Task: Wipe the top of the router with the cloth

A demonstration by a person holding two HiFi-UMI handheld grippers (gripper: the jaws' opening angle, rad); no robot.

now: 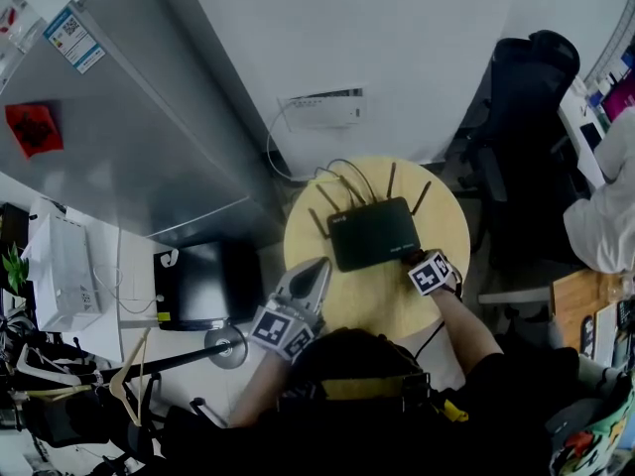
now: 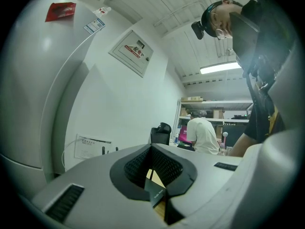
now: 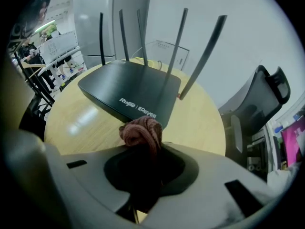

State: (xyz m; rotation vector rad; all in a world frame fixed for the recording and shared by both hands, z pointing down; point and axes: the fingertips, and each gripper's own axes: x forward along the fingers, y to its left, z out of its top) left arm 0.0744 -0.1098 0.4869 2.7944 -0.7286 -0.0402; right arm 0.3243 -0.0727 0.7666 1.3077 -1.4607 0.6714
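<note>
A black router (image 1: 372, 232) with several upright antennas lies on a round wooden table (image 1: 446, 221). My right gripper (image 1: 417, 258) is at the router's near right corner, shut on a bunched pinkish-brown cloth. In the right gripper view the cloth (image 3: 140, 130) sticks out of the right gripper (image 3: 143, 147) just short of the router (image 3: 128, 92), whose top is bare. My left gripper (image 1: 316, 271) hangs over the table's left edge, off the router. In the left gripper view the left gripper (image 2: 155, 185) points up at the wall, its jaws together with nothing between them.
A tall grey fridge (image 1: 119, 117) stands at the left, with a black box (image 1: 203, 286) below it. A white wall box (image 1: 322, 109) with cables sits behind the table. A black office chair (image 1: 526, 97) and a person in white (image 1: 605, 216) are at the right.
</note>
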